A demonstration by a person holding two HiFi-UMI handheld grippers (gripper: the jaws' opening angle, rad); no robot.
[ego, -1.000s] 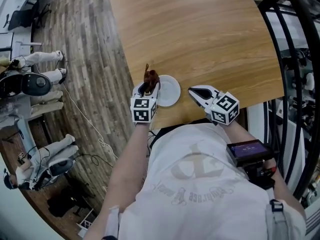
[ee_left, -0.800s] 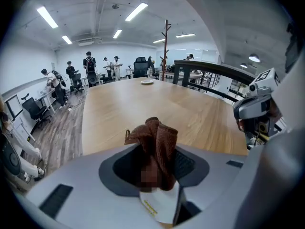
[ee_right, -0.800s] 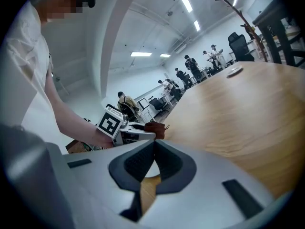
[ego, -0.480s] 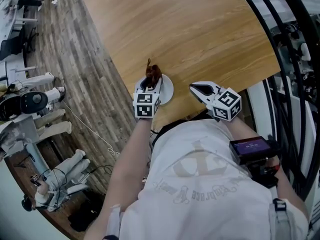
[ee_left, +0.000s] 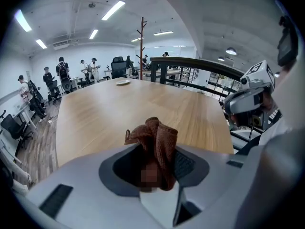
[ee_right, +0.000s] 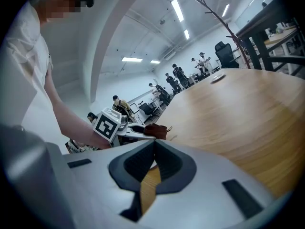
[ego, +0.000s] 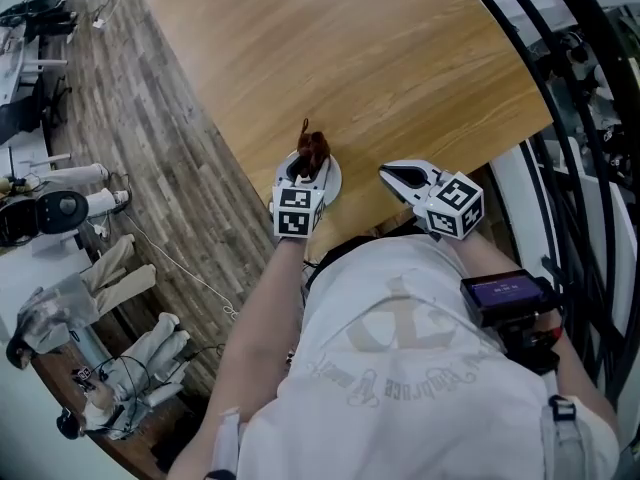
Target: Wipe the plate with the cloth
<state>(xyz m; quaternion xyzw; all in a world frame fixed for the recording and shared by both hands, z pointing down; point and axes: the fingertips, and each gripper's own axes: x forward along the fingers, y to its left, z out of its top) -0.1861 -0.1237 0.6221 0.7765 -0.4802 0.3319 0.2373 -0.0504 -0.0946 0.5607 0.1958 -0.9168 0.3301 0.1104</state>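
Observation:
A small white plate lies near the wooden table's front edge, mostly covered by my left gripper. That gripper is shut on a crumpled brown cloth, which sticks out past the jaws over the plate. In the left gripper view the cloth is pinched between the jaws of the left gripper, with a white patch below them. My right gripper is shut and holds nothing, a short way right of the plate. In the right gripper view, past the right gripper, I see the left gripper and the cloth.
The table stretches away bare beyond the plate. A dark metal railing runs along the right. White robot figures stand on the wood floor to the left. Several people stand far off, and another plate lies at the table's far end.
My left gripper has moved right with the cloth and now covers most of the plate. The right gripper has hardly moved. The head view has shifted.

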